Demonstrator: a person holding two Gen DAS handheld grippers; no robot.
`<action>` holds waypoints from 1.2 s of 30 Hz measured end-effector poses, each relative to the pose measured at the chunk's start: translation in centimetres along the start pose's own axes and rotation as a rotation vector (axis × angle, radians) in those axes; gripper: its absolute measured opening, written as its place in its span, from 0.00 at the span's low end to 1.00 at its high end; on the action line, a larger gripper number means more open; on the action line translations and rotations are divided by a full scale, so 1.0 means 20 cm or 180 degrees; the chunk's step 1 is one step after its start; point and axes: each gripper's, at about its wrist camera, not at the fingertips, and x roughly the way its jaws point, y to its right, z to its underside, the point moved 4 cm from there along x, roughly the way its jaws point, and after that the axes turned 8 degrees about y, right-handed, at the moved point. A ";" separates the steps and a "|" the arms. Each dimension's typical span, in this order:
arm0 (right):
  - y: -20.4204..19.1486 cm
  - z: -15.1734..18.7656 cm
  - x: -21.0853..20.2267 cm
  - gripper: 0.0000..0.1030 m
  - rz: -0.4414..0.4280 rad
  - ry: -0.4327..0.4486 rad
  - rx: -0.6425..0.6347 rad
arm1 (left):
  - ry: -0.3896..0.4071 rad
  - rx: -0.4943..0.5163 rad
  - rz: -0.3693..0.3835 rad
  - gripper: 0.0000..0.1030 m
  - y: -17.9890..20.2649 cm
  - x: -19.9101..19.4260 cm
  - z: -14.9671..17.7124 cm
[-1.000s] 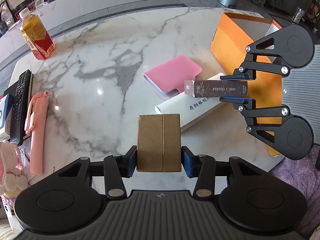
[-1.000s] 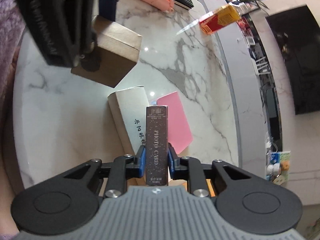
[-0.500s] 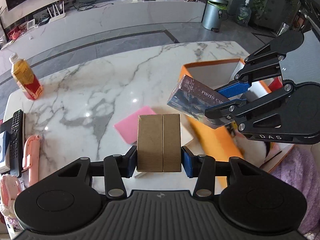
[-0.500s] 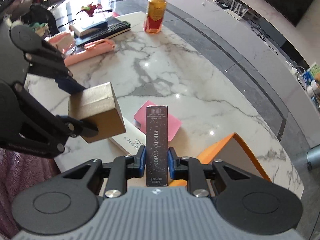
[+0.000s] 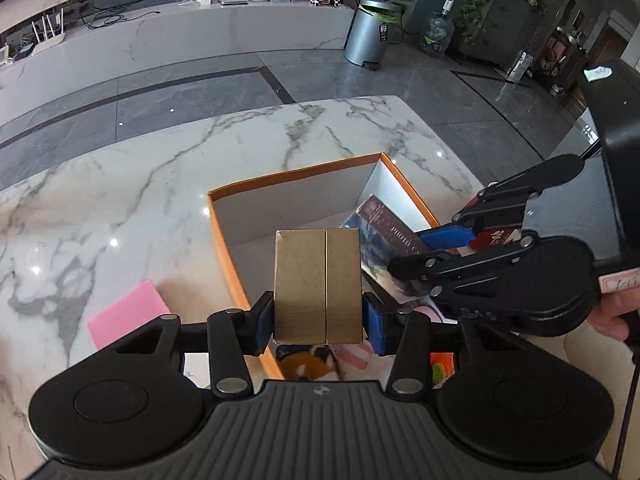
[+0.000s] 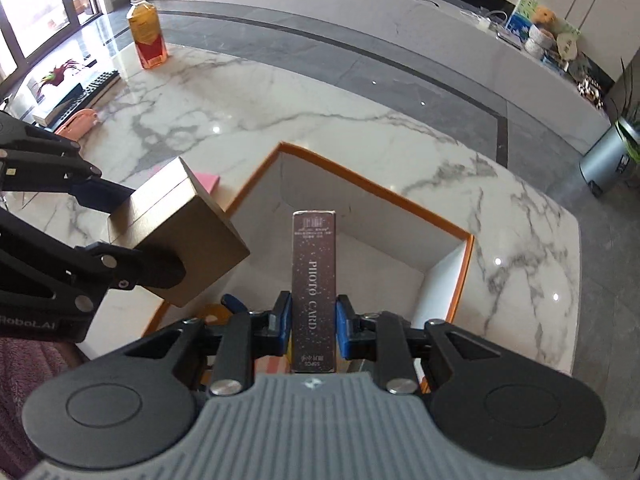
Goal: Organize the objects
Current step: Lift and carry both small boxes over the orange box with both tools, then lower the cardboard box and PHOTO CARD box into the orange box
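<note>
My left gripper [image 5: 319, 322] is shut on a gold-brown cardboard box [image 5: 319, 284], which hangs over the near left part of the open orange box [image 5: 294, 176]. The gold box [image 6: 180, 236] also shows at the left of the right wrist view, above the orange rim. My right gripper [image 6: 313, 320] is shut on a dark, slim box printed PHOTO CARD [image 6: 314, 280], held above the white inside of the orange box [image 6: 372, 188]. In the left wrist view that gripper [image 5: 448, 244] and its photo card box [image 5: 384, 236] hover over the right side of the orange box.
A pink pouch [image 5: 126, 314] lies on the marble table [image 5: 120, 208] left of the orange box. Several small items lie in the box's near end. A bottle of orange drink [image 6: 148, 32], a keyboard [image 6: 94, 88] and a pink object [image 6: 76, 122] sit at the table's far left.
Both grippers carried their boxes from above the table to over the open orange box. The right gripper rolled, so the photo card box swung from level to tilted.
</note>
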 end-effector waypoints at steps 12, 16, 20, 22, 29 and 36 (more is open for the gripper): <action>0.17 0.14 0.36 0.23 0.0043 -0.0309 0.0404 | -0.0162 -0.0352 -0.0015 0.51 -0.01 0.31 -0.05; 0.17 0.15 0.40 0.23 0.0145 -0.0366 0.0328 | -0.0190 -0.0412 0.0002 0.51 -0.01 0.36 -0.05; 0.16 0.15 0.44 0.23 0.0224 -0.0436 0.0289 | -0.0233 -0.0450 0.0015 0.51 -0.01 0.40 -0.04; 0.17 0.15 0.46 0.23 0.0249 -0.0459 0.0318 | -0.0245 -0.0473 0.0014 0.51 -0.02 0.42 -0.04; 0.19 0.16 0.47 0.23 0.0245 -0.0421 0.0307 | -0.0277 -0.0503 0.0015 0.51 -0.01 0.46 -0.04; 0.20 0.16 0.49 0.23 0.0301 -0.0311 0.0339 | -0.0253 -0.0538 -0.0014 0.51 -0.02 0.48 -0.06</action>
